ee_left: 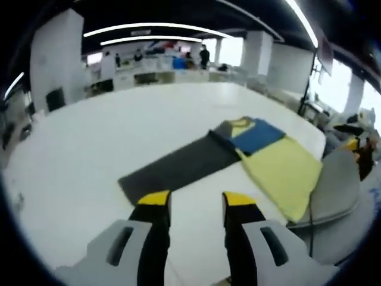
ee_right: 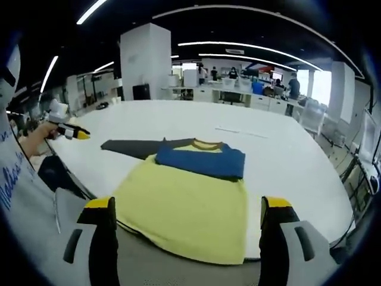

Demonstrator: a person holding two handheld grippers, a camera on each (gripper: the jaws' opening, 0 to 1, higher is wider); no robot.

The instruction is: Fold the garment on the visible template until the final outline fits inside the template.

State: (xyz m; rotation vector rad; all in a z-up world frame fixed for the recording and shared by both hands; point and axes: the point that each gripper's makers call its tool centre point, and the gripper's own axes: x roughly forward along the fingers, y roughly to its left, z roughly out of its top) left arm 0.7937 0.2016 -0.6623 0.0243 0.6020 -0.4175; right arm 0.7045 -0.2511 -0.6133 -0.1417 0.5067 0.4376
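On the white table [ee_left: 107, 137] a garment lies flat, with a yellow body [ee_left: 280, 170], a blue chest [ee_left: 259, 136] and one grey sleeve [ee_left: 172, 167] stretched out sideways. My left gripper [ee_left: 196, 199] hovers open just short of that sleeve's end, nothing between its yellow-tipped jaws. In the right gripper view the yellow body [ee_right: 184, 202] lies nearest, its hem at the table's near edge, with the blue chest [ee_right: 199, 161] and grey sleeve [ee_right: 131, 147] beyond. My right gripper [ee_right: 189, 205] is wide open above the yellow hem. A hand holds the left gripper [ee_right: 68, 131] at the far left.
A thin pale strip [ee_right: 241, 131] lies on the table [ee_right: 286, 161] beyond the garment. A white sleeve with blue writing [ee_right: 12, 179] is at the left. Grey cloth [ee_left: 339, 179] sits by the table's near edge. Desks, a white pillar [ee_right: 146, 59] and people stand far behind.
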